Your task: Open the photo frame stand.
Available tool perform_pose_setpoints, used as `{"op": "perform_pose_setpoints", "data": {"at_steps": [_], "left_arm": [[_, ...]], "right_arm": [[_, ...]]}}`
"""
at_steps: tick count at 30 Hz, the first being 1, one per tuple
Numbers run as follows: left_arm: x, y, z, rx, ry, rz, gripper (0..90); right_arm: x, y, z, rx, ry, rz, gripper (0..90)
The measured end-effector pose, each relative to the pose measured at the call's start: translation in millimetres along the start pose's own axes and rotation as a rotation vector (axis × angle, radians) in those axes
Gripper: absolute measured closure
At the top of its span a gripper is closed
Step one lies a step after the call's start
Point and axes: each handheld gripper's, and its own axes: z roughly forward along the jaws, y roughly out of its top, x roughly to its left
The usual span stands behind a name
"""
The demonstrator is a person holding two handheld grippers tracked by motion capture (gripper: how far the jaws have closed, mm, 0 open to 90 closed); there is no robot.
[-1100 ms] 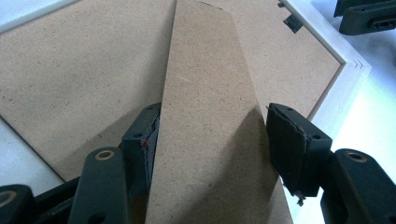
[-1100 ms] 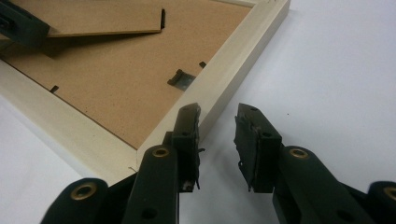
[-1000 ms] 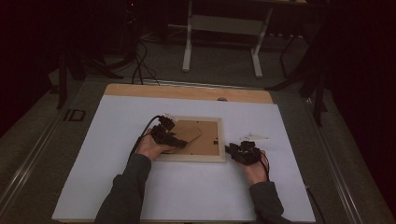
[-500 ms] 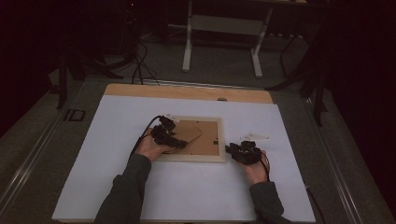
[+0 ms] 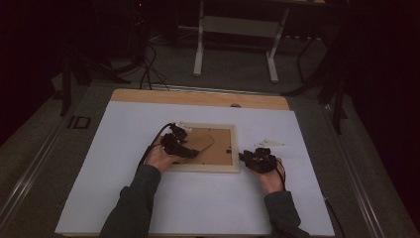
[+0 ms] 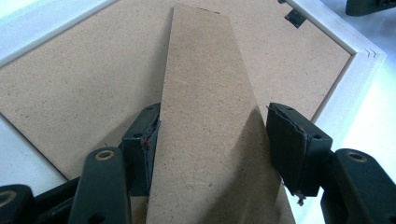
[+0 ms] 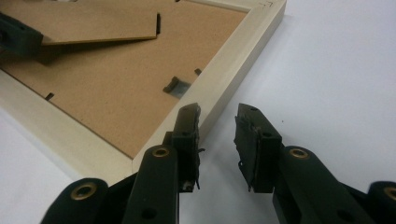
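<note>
Nothing moved; stand flap point(image 6: 210, 130) lengthwise between jaws.

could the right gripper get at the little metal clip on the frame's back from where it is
Probably yes: the right gripper sits just outside the frame's pale rim, jaws apart, and the clip lies uncovered just past it.

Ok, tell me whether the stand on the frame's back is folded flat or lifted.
Lifted. In the right gripper view the stand angles up off the backing, with shadow beneath; the left gripper straddles it.
</note>
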Motion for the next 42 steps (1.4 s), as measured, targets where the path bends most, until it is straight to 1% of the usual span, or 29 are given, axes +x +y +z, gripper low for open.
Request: {"op": "perform_pose_setpoints", "data": {"at_steps": [10, 13, 16, 20, 25, 29, 32, 39, 42], "left_arm": [[-6.9, 0.4, -5.0, -0.021, 0.026, 0.03, 40.7], [-9.1, 0.7, -7.0, -0.03, 0.035, 0.046, 40.7], [-11.8, 0.9, -8.7, -0.036, 0.047, 0.059, 40.6], [-15.1, 0.8, -10.8, -0.044, 0.061, 0.077, 40.6], [-20.0, -0.1, -13.7, -0.06, 0.085, 0.102, 40.6], [-24.6, -2.2, -15.7, -0.08, 0.105, 0.125, 40.6], [-29.2, -3.4, -18.0, -0.095, 0.124, 0.146, 40.6], [-38.4, -5.7, -22.7, -0.123, 0.162, 0.189, 40.5], [-42.1, -7.5, -24.7, -0.136, 0.175, 0.2, 40.5]], "right_arm": [[2.0, 18.4, 4.4, 0.003, -0.001, -0.021, 68.8], [0.1, 24.5, 5.0, -0.005, 0.015, -0.004, 68.7], [-2.2, 30.2, 4.4, -0.011, 0.019, 0.005, 68.7], [-4.0, 36.5, 3.9, -0.015, 0.007, 0.001, 68.5], [-5.4, 42.6, 5.0, -0.014, 0.008, 0.003, 67.8], [-6.3, 47.5, 6.4, -0.018, 0.028, 0.026, 66.8], [-7.1, 50.9, 8.3, -0.02, 0.034, 0.036, 66.0], [-6.5, 57.9, 12.0, -0.015, 0.033, 0.042, 60.4], [-6.2, 60.1, 12.7, -0.013, 0.036, 0.048, 58.4]]}}
